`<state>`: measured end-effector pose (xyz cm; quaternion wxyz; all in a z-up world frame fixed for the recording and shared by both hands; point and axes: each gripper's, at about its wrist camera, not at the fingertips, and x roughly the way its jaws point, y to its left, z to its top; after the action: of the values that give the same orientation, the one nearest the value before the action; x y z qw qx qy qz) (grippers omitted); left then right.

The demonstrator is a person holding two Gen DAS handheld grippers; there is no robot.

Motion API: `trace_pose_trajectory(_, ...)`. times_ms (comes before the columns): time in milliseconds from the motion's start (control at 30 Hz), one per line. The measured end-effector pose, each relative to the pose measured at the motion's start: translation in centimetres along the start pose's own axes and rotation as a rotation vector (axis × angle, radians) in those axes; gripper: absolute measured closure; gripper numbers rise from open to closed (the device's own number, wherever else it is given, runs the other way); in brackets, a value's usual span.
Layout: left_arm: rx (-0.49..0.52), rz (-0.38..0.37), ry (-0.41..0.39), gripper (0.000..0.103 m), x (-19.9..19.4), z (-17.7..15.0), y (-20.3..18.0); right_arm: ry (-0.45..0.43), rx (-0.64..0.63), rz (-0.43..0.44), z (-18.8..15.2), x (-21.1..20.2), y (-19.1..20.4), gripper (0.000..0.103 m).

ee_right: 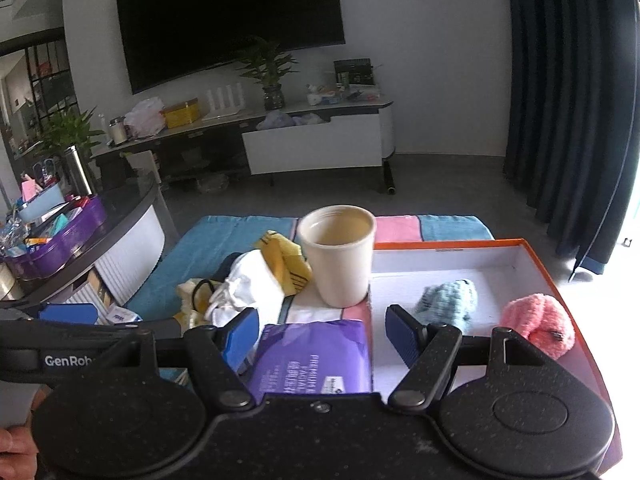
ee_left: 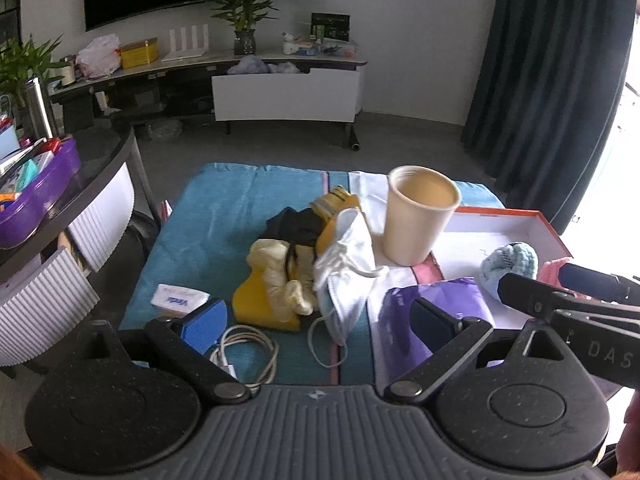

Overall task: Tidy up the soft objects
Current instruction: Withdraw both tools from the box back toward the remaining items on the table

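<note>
**Both tongs wide and empty; the cup is the main hazard**

The tall cream plastic cup (ee_right: 336, 254) stands upright at the corner of the orange-rimmed white cardboard box (ee_right: 448, 258), touching or just beside the heap of soft things. In my judgement, any sideways reach from the heap toward the box could clip it and tip it over; whether it holds anything cannot be told. The second risk lies in the heap itself: the white face masks with elastic loops (ee_left: 348, 268) lie tangled over the yellow-and-black knitted fabric (ee_left: 280, 280), so a pinch on one piece may drag a loop and pull its neighbours along. The white coiled charging cable (ee_left: 248, 352) lies just in front of the heap and could snag in a low approach.

The left tongs (ee_left: 320, 320) are spread wide and hold nothing, hovering near the heap's front edge above the teal towel (ee_left: 224, 208). The right tongs (ee_right: 320, 336) are likewise wide and empty, poised over the purple plastic wipes packet (ee_right: 316, 356).

Two soft things already lie inside the box: a light blue knitted ball (ee_right: 450, 298) and a pink fluffy one (ee_right: 538, 322). The heap remains outside it, to the left of the cup.
</note>
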<state>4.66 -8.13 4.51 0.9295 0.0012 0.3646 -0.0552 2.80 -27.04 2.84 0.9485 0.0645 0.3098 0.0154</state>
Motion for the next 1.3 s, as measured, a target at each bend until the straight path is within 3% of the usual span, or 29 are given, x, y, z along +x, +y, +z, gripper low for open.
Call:
trace_pose_trajectory(833, -0.065, 0.022, 0.018, 0.003, 0.2, -1.4, 4.8, 0.044, -0.047, 0.084, -0.7, 2.2, 4.5, 0.02)
trace_pose_trajectory(1067, -0.07, 0.003, 0.02, 0.002, 0.6, -2.1, 5.7, 0.056, -0.05, 0.106, -1.1, 2.8, 5.0, 0.02)
trace_pose_trajectory(1300, -0.11, 0.031, 0.056, 0.002, 2.0, -3.3, 8.5, 0.05, -0.035, 0.103, -1.1, 2.6, 4.4, 0.02)
